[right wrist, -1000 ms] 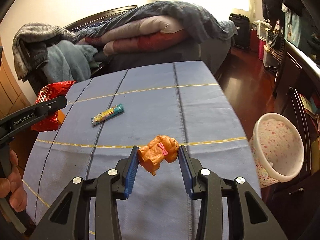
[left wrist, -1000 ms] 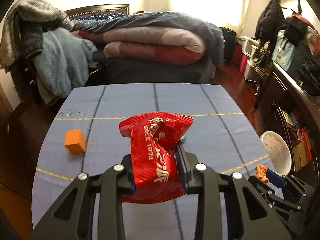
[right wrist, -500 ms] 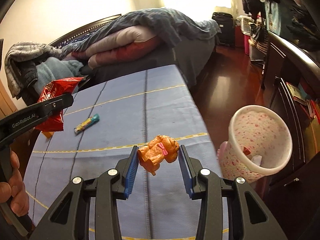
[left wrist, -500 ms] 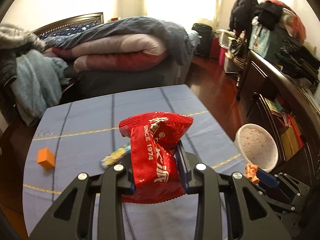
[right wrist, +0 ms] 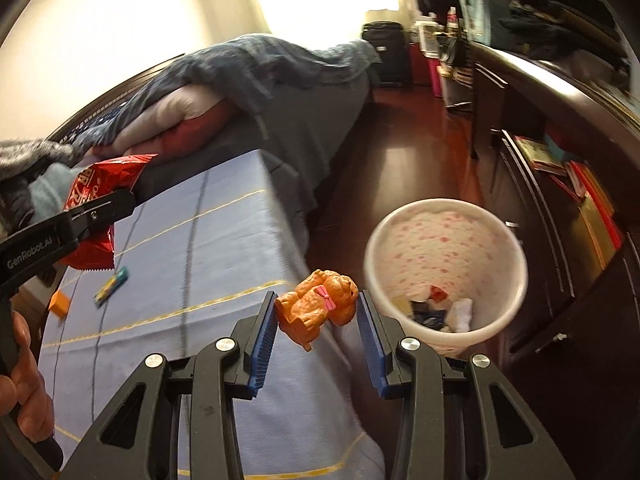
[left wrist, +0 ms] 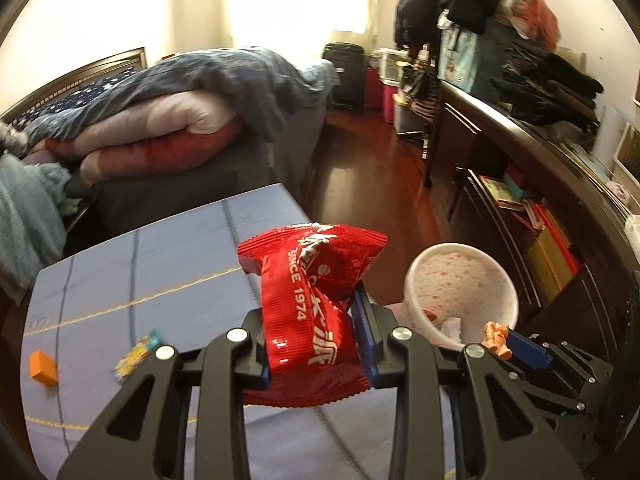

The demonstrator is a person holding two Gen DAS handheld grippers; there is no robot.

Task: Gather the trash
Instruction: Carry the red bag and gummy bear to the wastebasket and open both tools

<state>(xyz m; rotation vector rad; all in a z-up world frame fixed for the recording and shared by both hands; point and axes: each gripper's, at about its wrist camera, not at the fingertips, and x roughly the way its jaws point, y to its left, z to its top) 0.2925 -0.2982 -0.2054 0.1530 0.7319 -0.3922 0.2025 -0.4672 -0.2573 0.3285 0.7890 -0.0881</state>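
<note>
Trash bin (right wrist: 445,264) stands on the floor just off our counter (right wrist: 224,248). Our left claw (left wrist: 316,338) grips a red snack bag (left wrist: 316,300); our right claw (right wrist: 318,334) pinches an orange toy dog (right wrist: 320,304).

table (left wrist: 168,264), blue cloth | on it: orange block (left wrist: 41,367), candy wrapper (left wrist: 136,356) | floor: bin (right wrist: 444,272)

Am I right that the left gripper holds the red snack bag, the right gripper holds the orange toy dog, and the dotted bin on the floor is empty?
Not quite: the bin is not empty. The right wrist view shows scraps of trash lying at its bottom. The rest stands: the left gripper holds the red snack bag, and the right gripper holds the orange toy dog.
</note>
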